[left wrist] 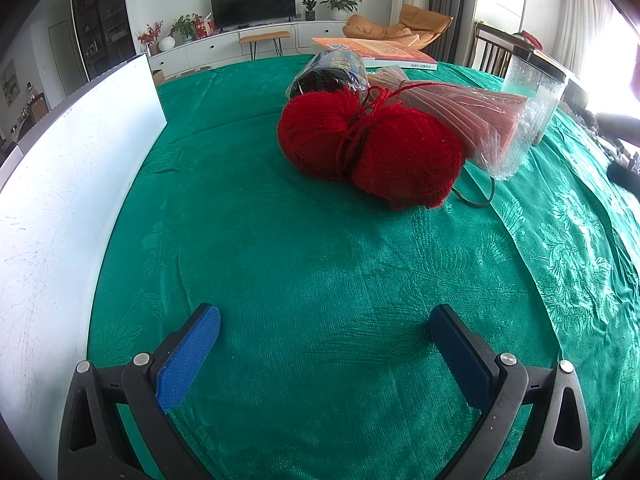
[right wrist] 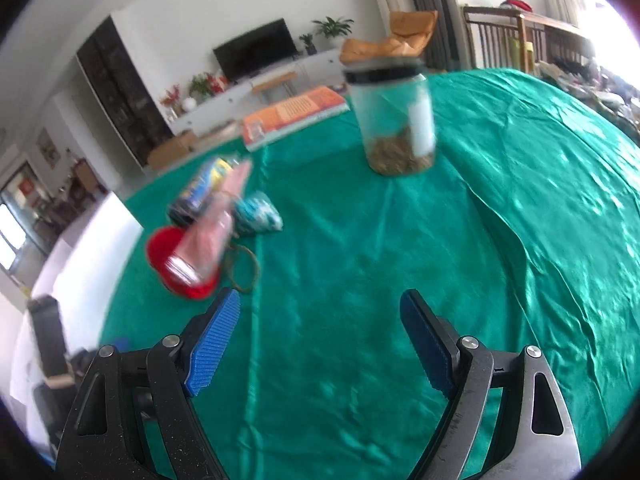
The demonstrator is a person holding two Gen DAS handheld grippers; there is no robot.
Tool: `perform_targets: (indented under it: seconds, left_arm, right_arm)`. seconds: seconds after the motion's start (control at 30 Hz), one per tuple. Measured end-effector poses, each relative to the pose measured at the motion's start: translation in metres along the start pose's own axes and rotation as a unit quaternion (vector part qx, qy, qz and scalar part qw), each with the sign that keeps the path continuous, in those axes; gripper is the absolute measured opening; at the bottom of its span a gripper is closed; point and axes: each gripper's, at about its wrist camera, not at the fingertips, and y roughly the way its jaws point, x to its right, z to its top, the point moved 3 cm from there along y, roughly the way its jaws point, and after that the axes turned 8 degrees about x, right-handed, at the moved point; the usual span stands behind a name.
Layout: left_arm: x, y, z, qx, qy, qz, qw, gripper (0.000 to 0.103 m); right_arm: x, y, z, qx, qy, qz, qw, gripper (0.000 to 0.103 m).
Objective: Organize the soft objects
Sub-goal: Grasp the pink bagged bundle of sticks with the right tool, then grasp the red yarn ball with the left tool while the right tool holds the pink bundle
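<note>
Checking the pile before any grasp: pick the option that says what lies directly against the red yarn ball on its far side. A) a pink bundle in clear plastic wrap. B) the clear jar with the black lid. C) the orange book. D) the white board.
A: in the left wrist view the pink bundle in clear plastic wrap rests against the red yarn ball, while jar, book and board stand apart.

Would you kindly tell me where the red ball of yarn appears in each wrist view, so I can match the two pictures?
Left wrist view: the red ball of yarn lies right of centre in the upper half, on the green tablecloth, ahead of the open left gripper.
Right wrist view: it sits at mid-left, blurred, partly covered by the pink packet.
Shared landmark: the orange book at the table's far edge.
</note>
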Motion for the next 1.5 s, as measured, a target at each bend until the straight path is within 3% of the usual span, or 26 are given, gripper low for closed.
perform_targets:
  seconds: [0.1, 0.3, 0.33, 0.4, 0.57, 0.67, 0.77, 0.8, 0.9, 0.97, 1.0, 1.03, 1.13, 1.23, 1.27, 1.3, 1.33, 1.37, 1.43, 1.5]
  left_arm:
    - [0.0, 0.0, 0.0, 0.0, 0.0, 0.0, 1.0, 0.103]
    - [0.0, 0.0, 0.0, 0.0, 0.0, 0.0, 1.0, 0.103]
    - [0.0, 0.0, 0.0, 0.0, 0.0, 0.0, 1.0, 0.103]
    - [0.0, 0.0, 0.0, 0.0, 0.0, 0.0, 1.0, 0.103]
    - [0.0, 0.0, 0.0, -0.001, 0.0, 0.0, 1.0, 0.103]
    - [-0.003, 0.002, 0.008, -0.022, -0.014, -0.011, 0.9996, 0.103]
    - [-0.01, -0.002, 0.032, -0.009, -0.089, -0.101, 0.9908, 0.103]
    - [-0.012, -0.002, 0.042, -0.004, -0.106, -0.113, 0.9879, 0.103]
    - [-0.021, 0.007, 0.07, 0.0, -0.137, -0.11, 0.9844, 0.103]
    - [-0.034, 0.022, 0.079, -0.019, -0.183, -0.114, 0.9763, 0.103]
    - [-0.042, 0.03, 0.082, -0.026, -0.213, -0.121, 0.9692, 0.103]
    - [-0.048, 0.038, 0.084, -0.034, -0.24, -0.125, 0.9621, 0.103]
    - [-0.06, 0.061, 0.088, -0.058, -0.294, -0.126, 0.9455, 0.103]
    - [-0.052, 0.069, 0.099, -0.06, -0.297, -0.125, 0.9449, 0.102]
    - [-0.049, 0.07, 0.1, -0.056, -0.286, -0.128, 0.9478, 0.097]
    - [-0.045, 0.07, 0.101, -0.052, -0.274, -0.132, 0.9511, 0.089]
    - [-0.043, 0.069, 0.1, -0.049, -0.257, -0.119, 0.9579, 0.048]
    - [-0.044, 0.07, 0.101, -0.054, -0.258, -0.127, 0.9563, 0.045]
    - [-0.052, 0.057, 0.093, -0.038, -0.294, -0.158, 0.9417, 0.044]
    - [-0.056, 0.038, 0.085, -0.018, -0.305, -0.174, 0.9362, 0.044]
  right_arm:
    - [-0.035, 0.033, 0.029, -0.03, -0.031, 0.032, 0.999, 0.085]
    - [-0.062, 0.096, 0.034, -0.098, -0.072, 0.008, 0.993, 0.081]
    - [-0.062, 0.1, 0.031, -0.109, -0.072, 0.009, 0.991, 0.063]
    - [-0.059, 0.099, 0.024, -0.131, -0.061, 0.022, 0.989, 0.013]
    - [-0.041, 0.041, 0.02, -0.083, -0.037, 0.06, 0.994, 0.01]
    - [-0.018, -0.007, 0.021, -0.04, -0.025, 0.061, 0.997, 0.01]
    - [0.014, -0.037, 0.023, -0.014, -0.022, 0.031, 0.999, 0.01]
    - [0.025, -0.043, 0.022, -0.008, -0.026, 0.014, 1.0, 0.01]
    - [0.047, -0.035, 0.018, -0.044, -0.033, -0.009, 0.998, 0.014]
    - [0.035, -0.027, 0.017, -0.062, -0.068, 0.003, 0.996, 0.029]
    - [0.019, -0.023, 0.017, -0.064, -0.094, 0.019, 0.993, 0.045]
    - [0.004, -0.018, 0.014, -0.066, -0.121, 0.038, 0.99, 0.048]
    - [-0.046, 0.018, 0.002, -0.097, -0.183, 0.075, 0.975, 0.048]
    - [-0.071, 0.064, -0.012, -0.113, -0.224, 0.057, 0.966, 0.048]
    - [-0.072, 0.078, -0.017, -0.125, -0.231, 0.047, 0.964, 0.047]
    - [-0.07, 0.087, -0.022, -0.139, -0.225, 0.042, 0.963, 0.038]
    - [-0.065, 0.089, -0.024, -0.147, -0.207, 0.042, 0.966, 0.015]
    - [-0.059, 0.083, -0.021, -0.14, -0.183, 0.048, 0.972, 0.015]
    - [-0.049, 0.06, -0.016, -0.126, -0.151, 0.064, 0.978, 0.014]
    - [-0.039, 0.029, -0.01, -0.105, -0.133, 0.073, 0.983, 0.014]
